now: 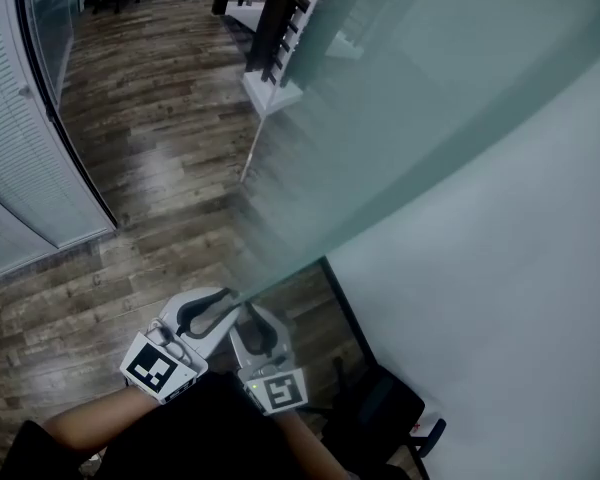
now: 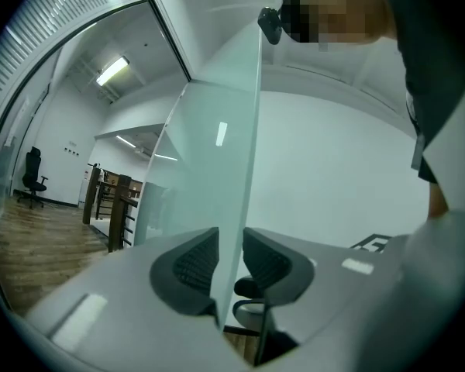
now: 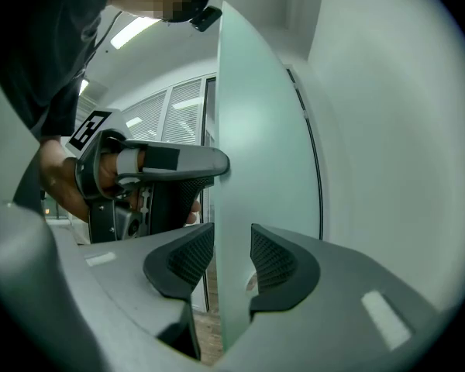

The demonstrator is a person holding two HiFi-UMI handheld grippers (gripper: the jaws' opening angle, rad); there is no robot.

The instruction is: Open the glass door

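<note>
The tall frosted glass door (image 1: 400,118) stands on edge across the head view. Its free vertical edge comes down to the two grippers, just above the dark wooden plank floor (image 1: 160,118).

The grey left gripper (image 1: 220,303) is set on that edge. In the left gripper view its jaws are drawn in on either face of the pane, with the glass pinched between the ribbed pads. The grey right gripper (image 1: 252,318) is placed just beside it on the same edge. In the right gripper view its jaws are likewise closed onto the thickness of the glass, one pad against each face.

The grasp is therefore judged to be done with both grippers. The leaf also appears to be swung away from the thin dark door frame (image 1: 345,313) that runs along the plain white wall (image 1: 500,298), since open floor is seen past the edge. The opening is taken to be under way. How much swing is left cannot be told from these views.
</note>
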